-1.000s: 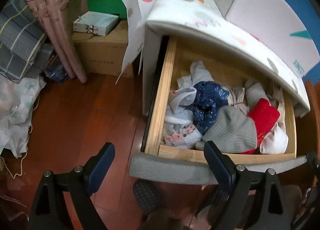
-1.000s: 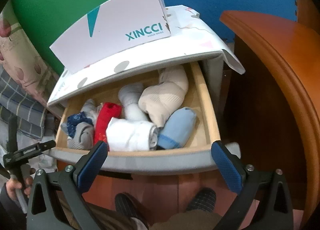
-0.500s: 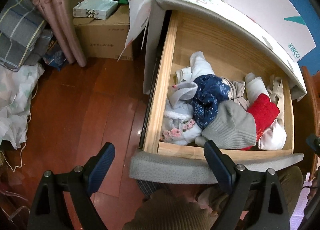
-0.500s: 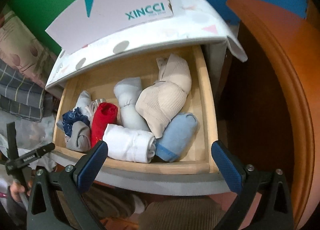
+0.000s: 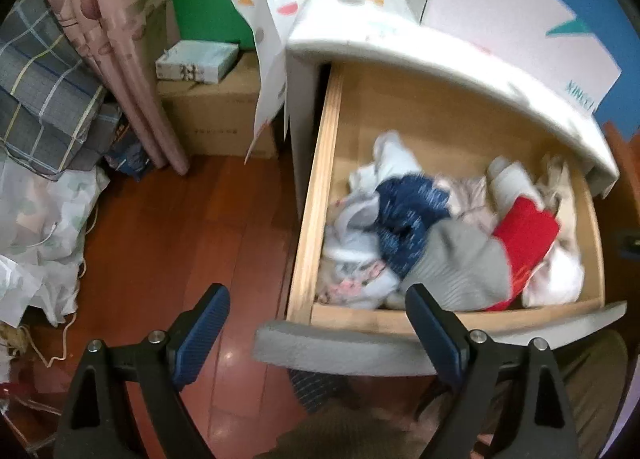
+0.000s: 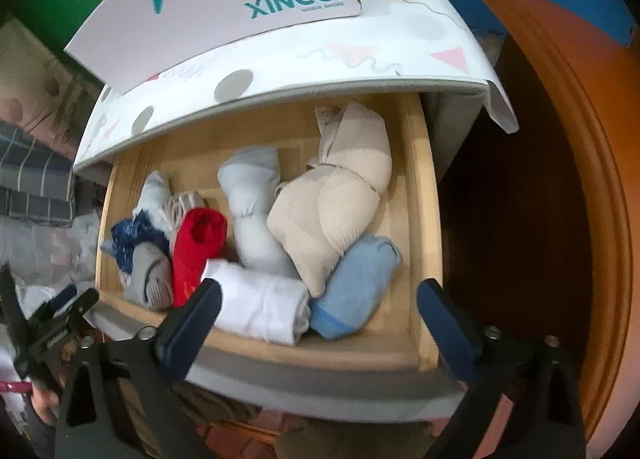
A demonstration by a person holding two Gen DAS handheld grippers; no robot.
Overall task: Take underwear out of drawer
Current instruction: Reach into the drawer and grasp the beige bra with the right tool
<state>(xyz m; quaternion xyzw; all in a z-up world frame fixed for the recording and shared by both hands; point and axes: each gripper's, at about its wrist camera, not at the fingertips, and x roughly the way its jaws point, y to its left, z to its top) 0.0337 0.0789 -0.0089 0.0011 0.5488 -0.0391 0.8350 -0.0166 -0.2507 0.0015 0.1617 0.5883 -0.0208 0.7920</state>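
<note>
Right wrist view: the drawer (image 6: 412, 347) stands pulled out, its wooden tray packed with rolled and bundled garments. Right gripper (image 6: 318, 299) hangs above the front lip, fingers spread wide, pinching nothing. Directly between its fingers lie a white roll (image 6: 264, 301) and a blue roll (image 6: 356, 287), side by side and touching; behind them a beige bundle (image 6: 332, 203), a pale roll (image 6: 252, 211) and a red roll (image 6: 196, 247). Which of these counts as underwear cannot be told for certain; the white roll is the nearest candidate.

Left wrist view: left gripper (image 5: 318, 329) is likewise spread and empty, positioned before the drawer's left front corner, over floor (image 5: 176, 243). A grey piece (image 5: 460, 267) and a navy piece (image 5: 408, 215) lie loosely heaped at that end. Frame is motion-blurred.

Handling, as judged: all items are light, soft cloth, compliant, not fragile. A roll is likely to unfurl or drag neighbours if pinched at a loose edge. Recommend closing across the middle of the white roll, then lifting straight up.

Surroundings: drawer walls are rigid wood. A cabinet top (image 6: 320, 71) overhangs the rear, limiting headroom there. A wooden panel (image 6: 580, 187) stands close on the right. Cardboard box (image 5: 216, 119) and curtain (image 5: 120, 51) stand to the left, well apart.
</note>
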